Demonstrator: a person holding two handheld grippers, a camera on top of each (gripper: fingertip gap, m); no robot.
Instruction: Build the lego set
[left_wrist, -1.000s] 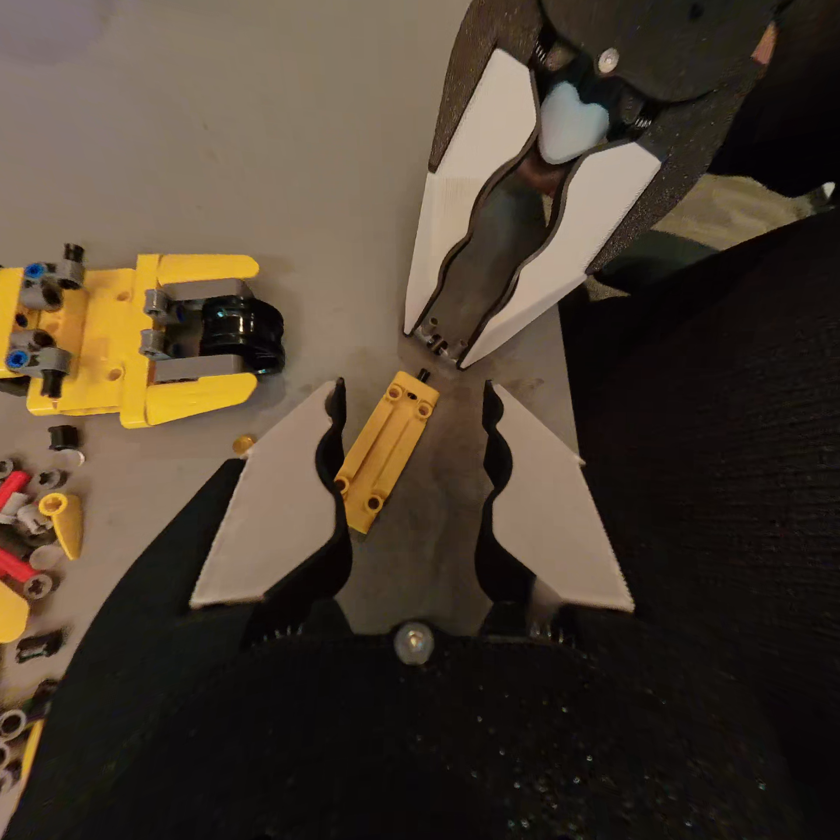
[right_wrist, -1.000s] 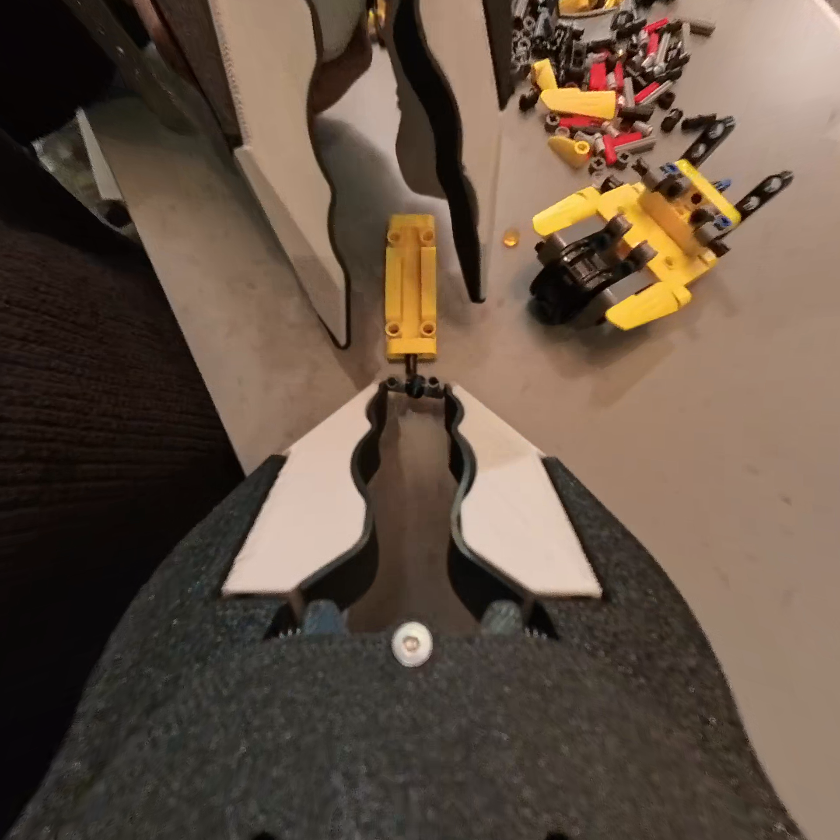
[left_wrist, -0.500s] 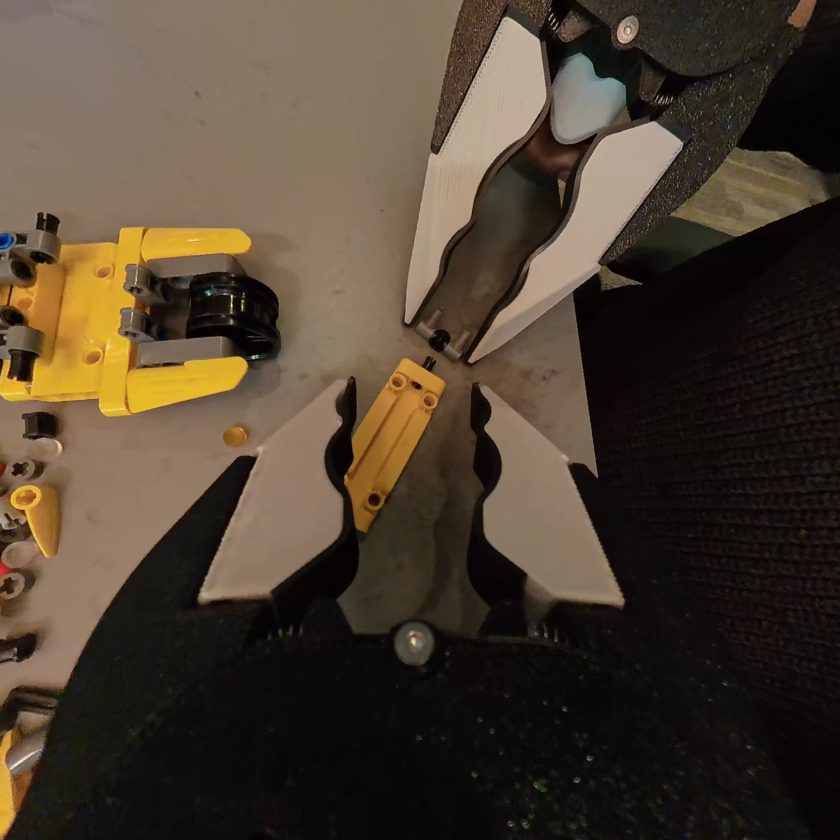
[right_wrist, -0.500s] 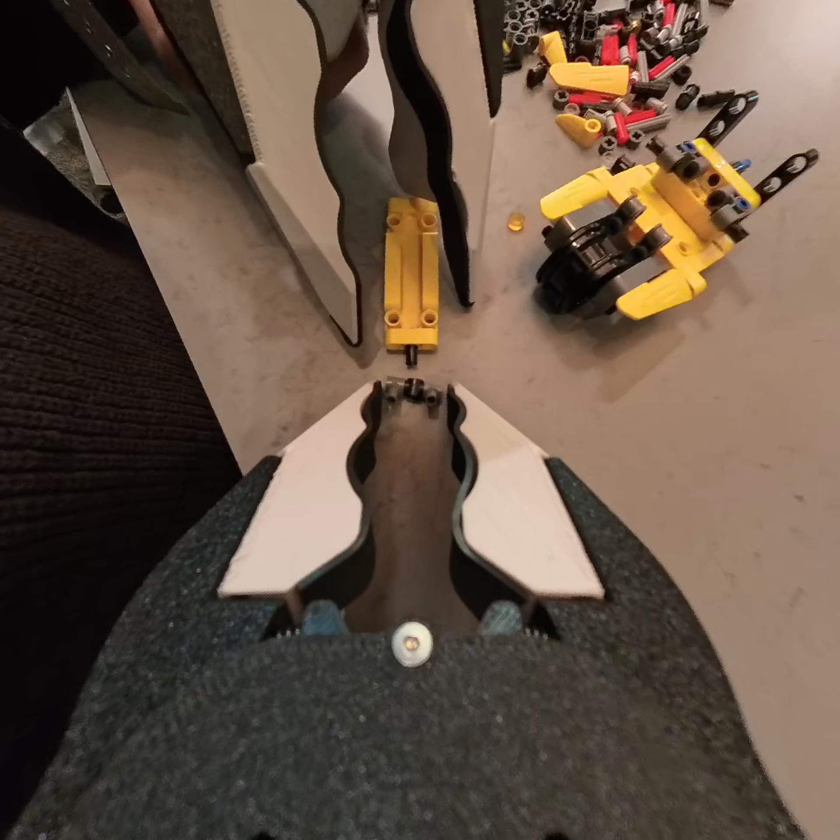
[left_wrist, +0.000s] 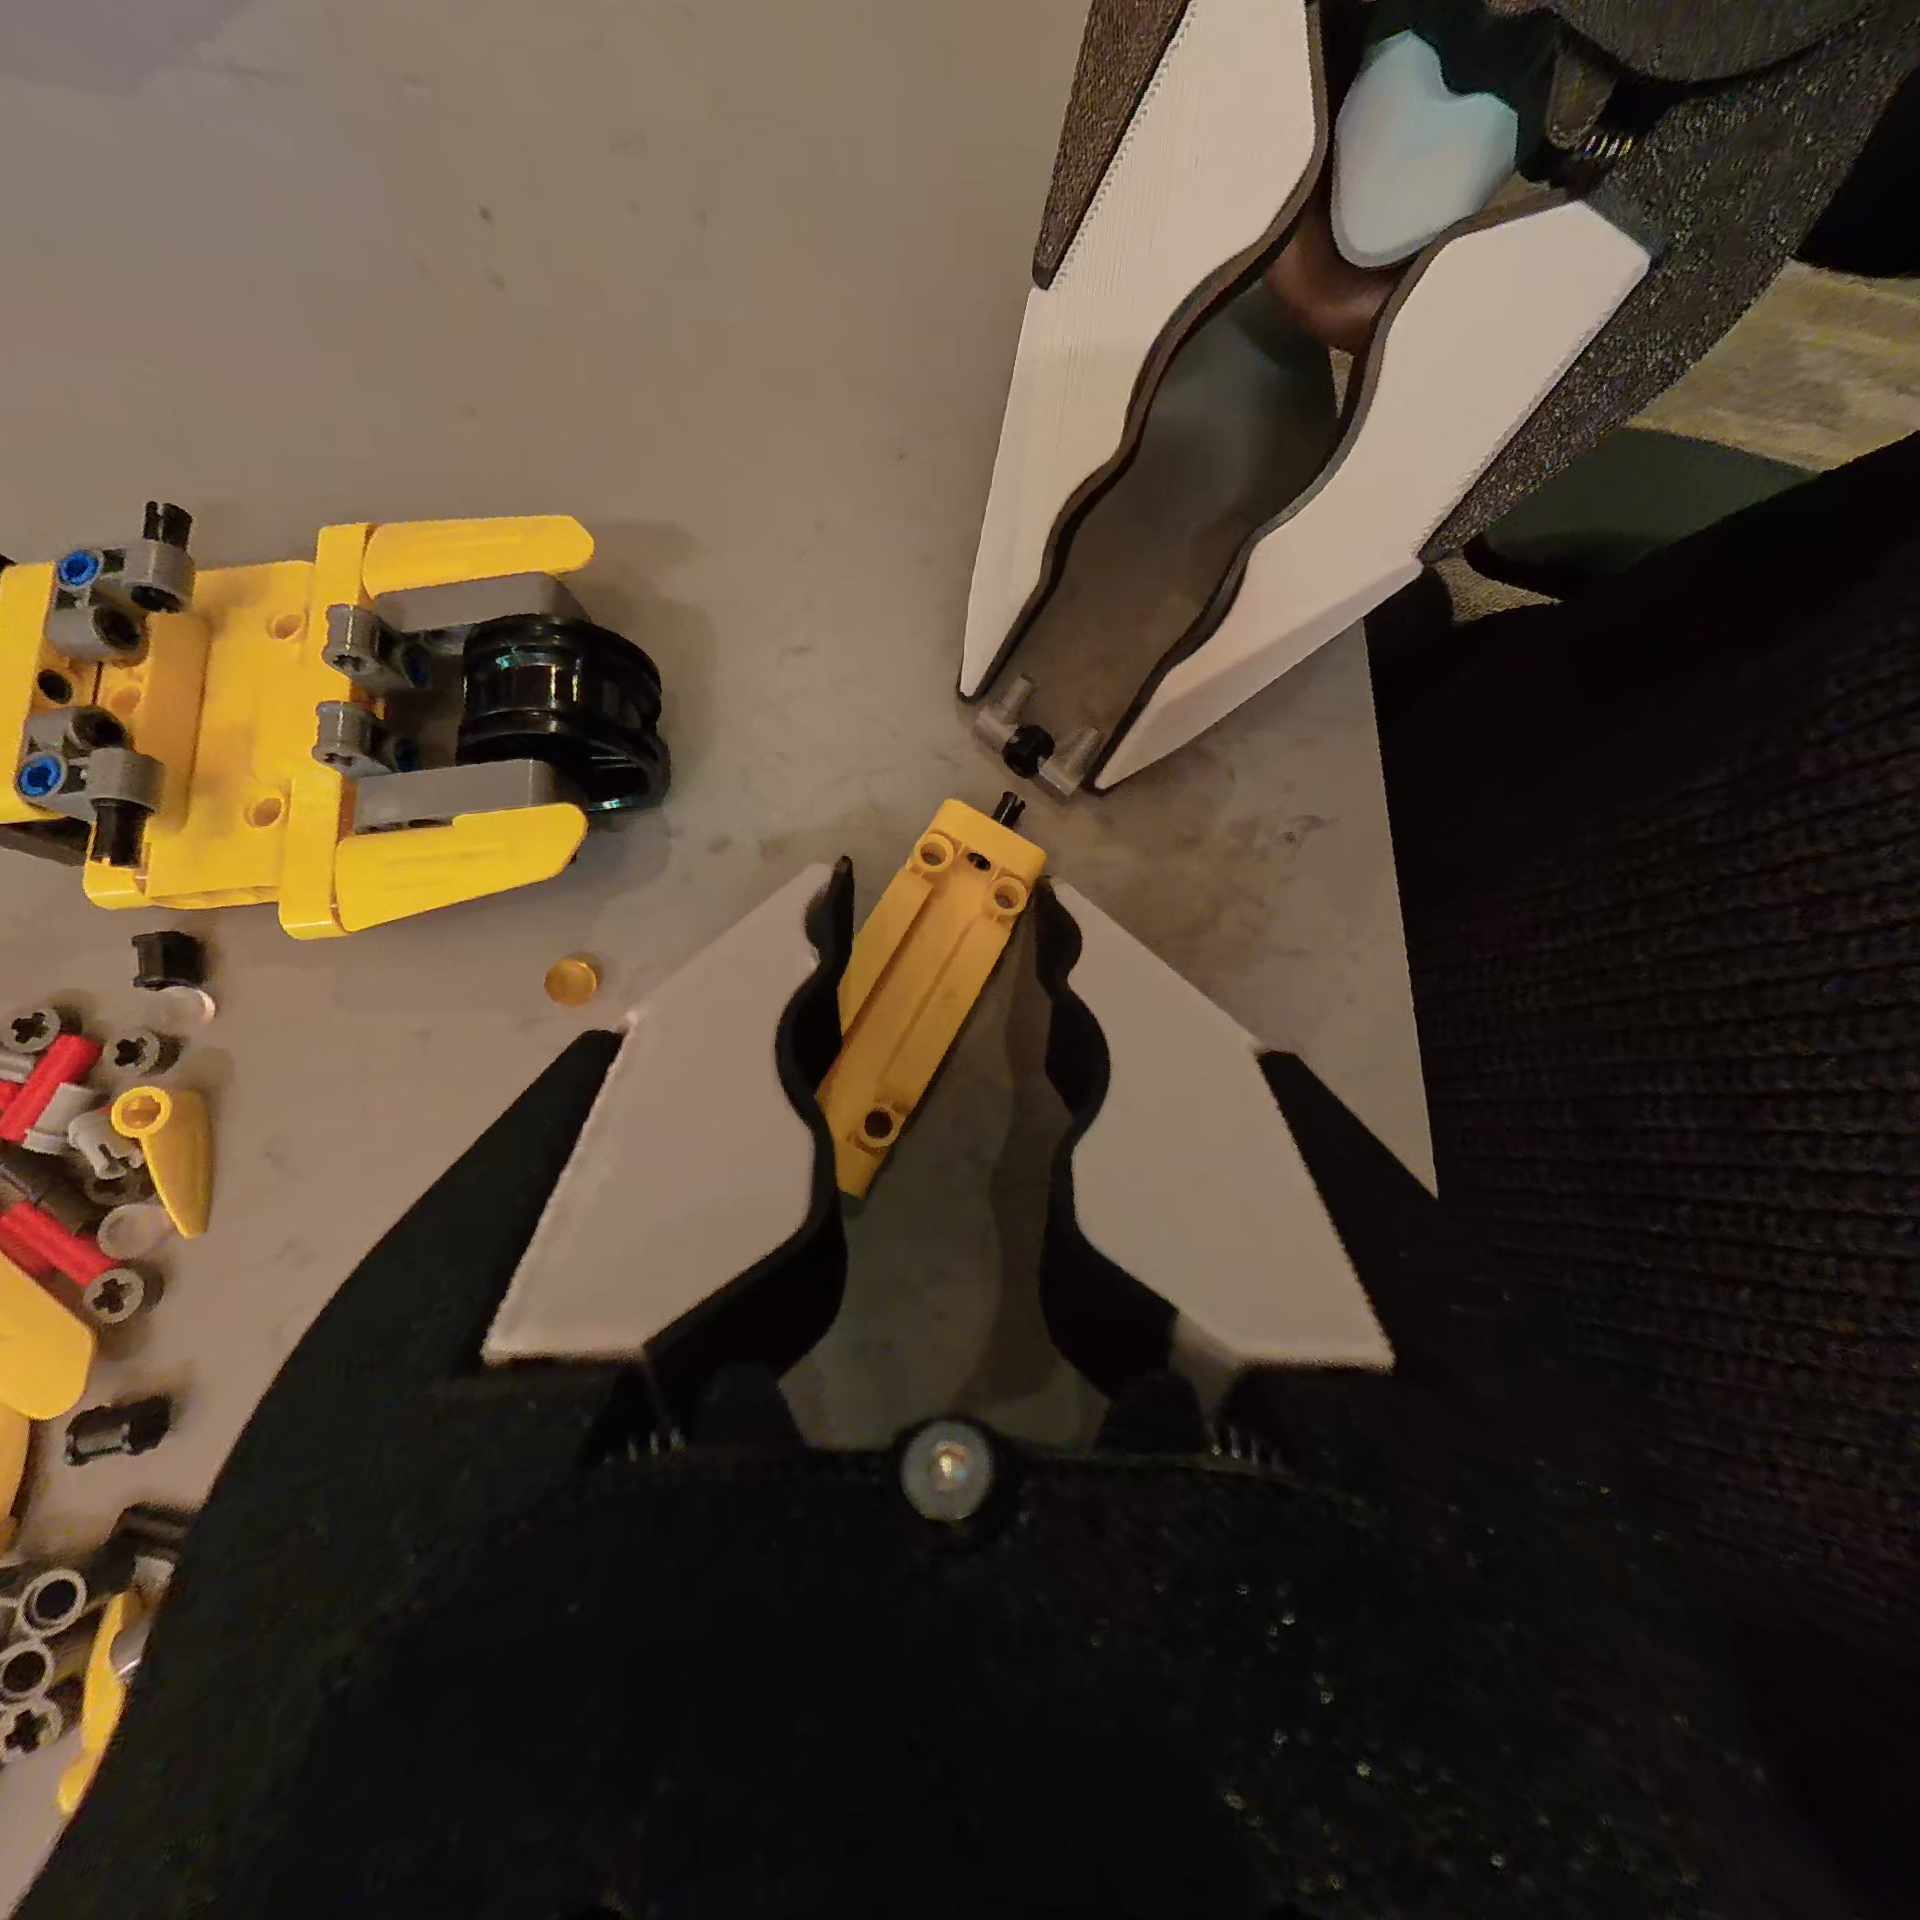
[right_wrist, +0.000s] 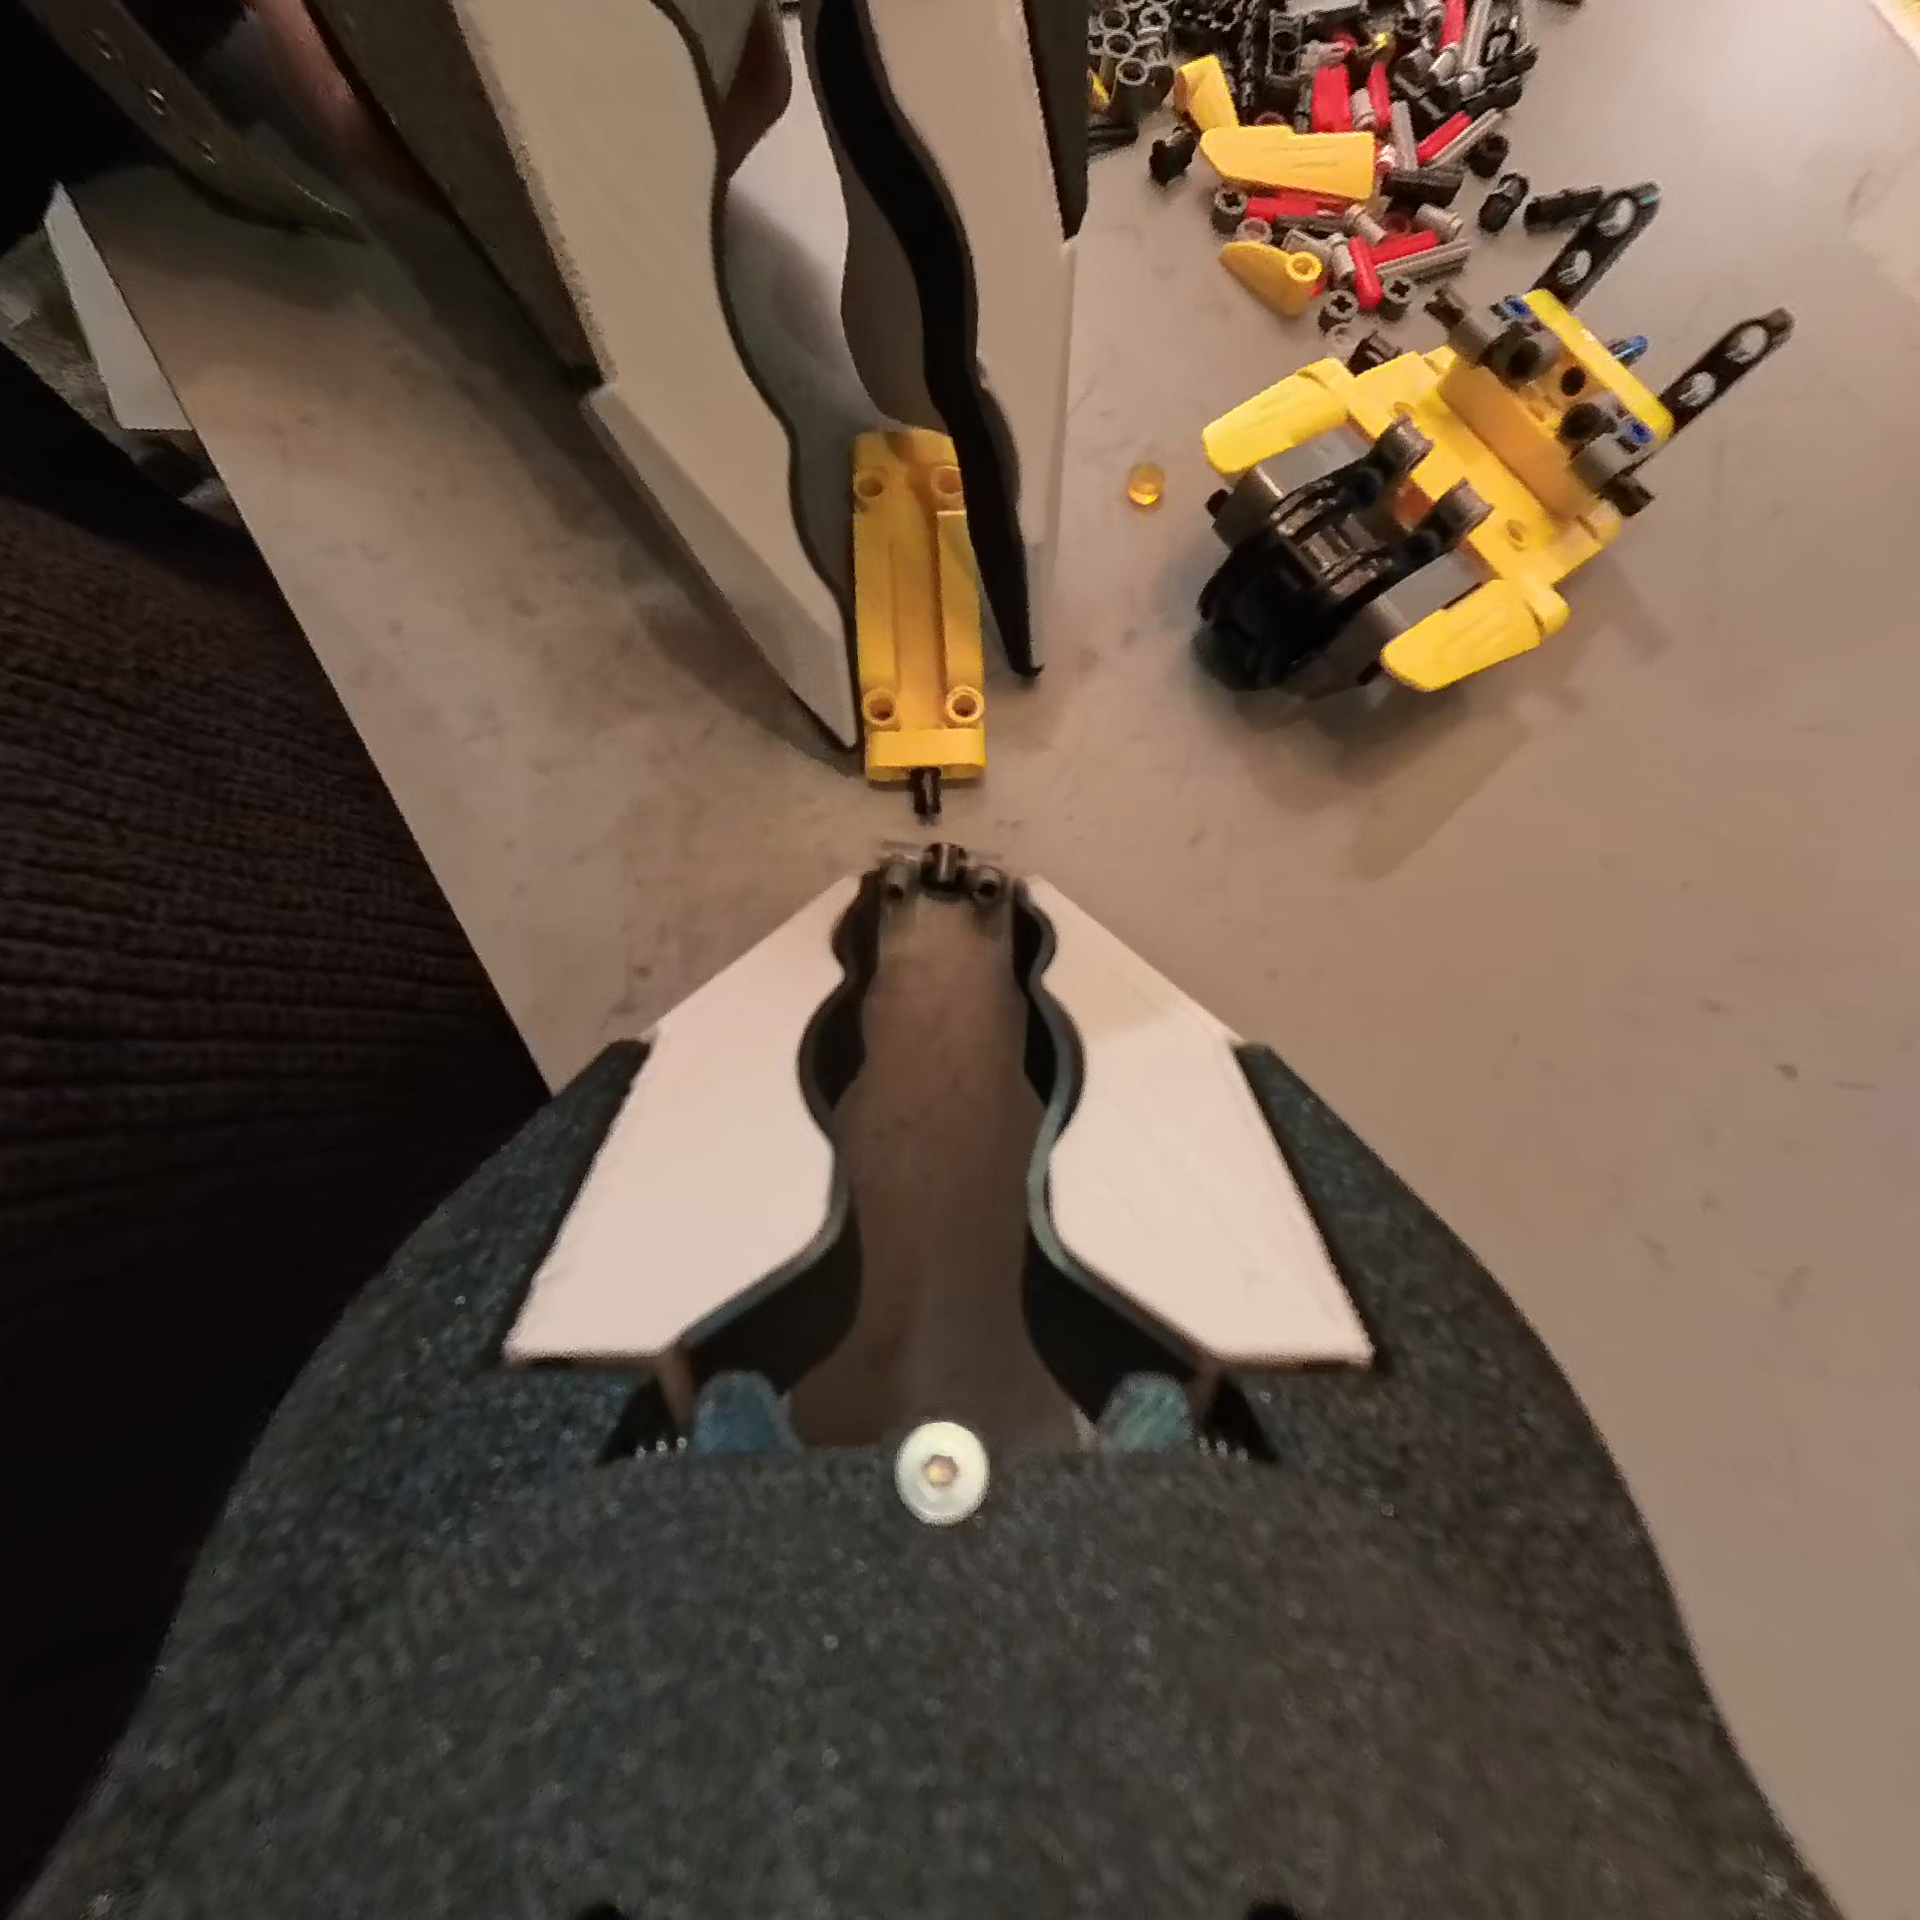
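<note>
Narrowing since half a second ago, the left gripper (left_wrist: 940, 899) now clamps the long yellow panel (left_wrist: 920, 1013) between its fingers, where before they stood wide of it. A black pin (left_wrist: 1008, 808) sticks from the panel's far end. Farther right, the right gripper (left_wrist: 1034, 753), clenched on a small grey connector (right_wrist: 938, 871), has drawn back, leaving a wider gap on the grey table (left_wrist: 623, 260). No writing is readable on any piece.
</note>
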